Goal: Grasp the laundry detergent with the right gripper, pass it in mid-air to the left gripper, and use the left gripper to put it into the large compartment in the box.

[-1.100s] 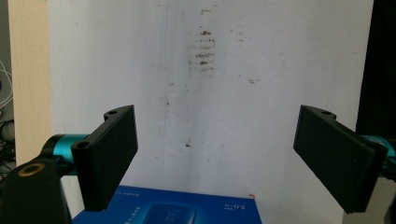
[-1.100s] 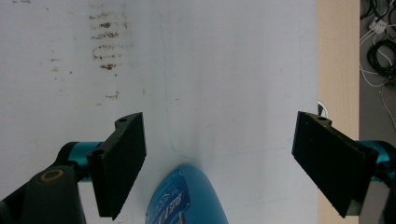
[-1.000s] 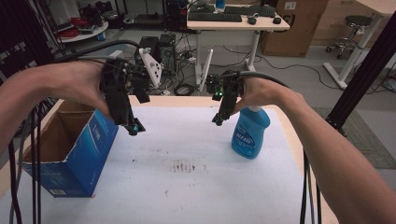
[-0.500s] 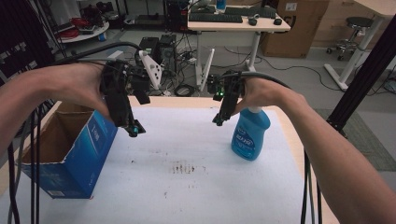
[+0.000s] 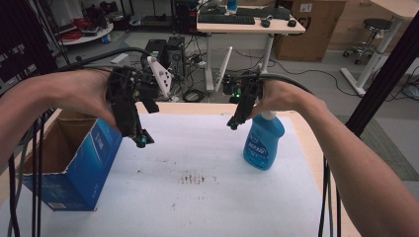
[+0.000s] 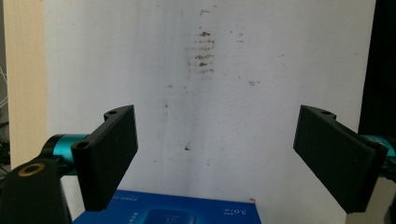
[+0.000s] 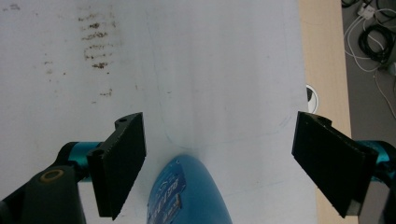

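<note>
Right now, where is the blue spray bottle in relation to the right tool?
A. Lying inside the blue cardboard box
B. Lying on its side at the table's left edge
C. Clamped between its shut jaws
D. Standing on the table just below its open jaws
D: the blue spray bottle stands upright on the table, and the right tool hangs over it with jaws wide apart, not touching it.

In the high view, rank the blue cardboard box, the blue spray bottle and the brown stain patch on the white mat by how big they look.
1. blue cardboard box, largest, though it sits nearer the camera.
2. blue spray bottle.
3. brown stain patch, smallest.
</note>
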`<act>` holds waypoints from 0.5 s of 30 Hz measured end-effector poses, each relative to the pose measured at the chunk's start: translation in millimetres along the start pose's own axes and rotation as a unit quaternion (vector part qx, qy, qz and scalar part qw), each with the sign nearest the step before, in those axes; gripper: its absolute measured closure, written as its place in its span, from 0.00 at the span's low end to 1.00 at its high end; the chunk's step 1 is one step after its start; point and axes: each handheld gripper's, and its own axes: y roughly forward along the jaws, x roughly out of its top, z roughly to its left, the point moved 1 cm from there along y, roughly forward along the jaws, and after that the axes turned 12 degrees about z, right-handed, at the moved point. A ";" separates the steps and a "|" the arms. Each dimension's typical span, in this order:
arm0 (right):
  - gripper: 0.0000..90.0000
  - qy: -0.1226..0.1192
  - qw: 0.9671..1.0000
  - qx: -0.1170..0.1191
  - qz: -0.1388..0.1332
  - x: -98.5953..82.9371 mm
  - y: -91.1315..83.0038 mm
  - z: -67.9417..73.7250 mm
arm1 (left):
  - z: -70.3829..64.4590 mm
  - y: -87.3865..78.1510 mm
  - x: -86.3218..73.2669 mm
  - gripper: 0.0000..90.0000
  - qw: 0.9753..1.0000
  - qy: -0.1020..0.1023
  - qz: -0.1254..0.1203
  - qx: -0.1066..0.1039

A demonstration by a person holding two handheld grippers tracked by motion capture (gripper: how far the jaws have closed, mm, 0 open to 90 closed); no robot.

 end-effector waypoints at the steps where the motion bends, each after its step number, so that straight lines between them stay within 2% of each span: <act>1: 0.19 0.007 1.000 -0.001 -0.001 -1.1 -2.3 -0.6 | -0.7 0.2 0.4 0.15 1.000 0.002 0.002 -0.001; 3: 0.19 0.022 1.000 -0.004 -0.004 -4.0 -7.4 -1.7 | -2.0 0.1 1.2 0.15 1.000 0.004 0.003 -0.001; 5: 0.19 0.034 0.999 0.005 -0.011 -7.8 -11.2 -2.6 | -2.8 -0.8 1.3 0.15 1.000 0.005 -0.001 -0.001; 8: 0.19 0.058 0.998 0.003 -0.008 -15.1 -14.7 -5.3 | -2.8 -1.9 1.1 0.15 1.000 0.003 -0.008 -0.001; 11: 0.19 0.085 0.996 0.002 -0.005 -24.2 -16.7 -7.3 | -3.3 -1.4 1.2 0.15 1.000 0.003 -0.007 0.000; 13: 0.19 0.104 0.994 0.009 -0.014 -31.5 -18.6 -8.1 | -3.8 -1.4 1.4 0.15 1.000 0.005 -0.007 0.000; 15: 0.19 0.124 0.992 0.006 -0.019 -38.5 -21.2 -6.9 | -4.2 -1.2 1.9 0.15 1.000 0.005 -0.011 0.000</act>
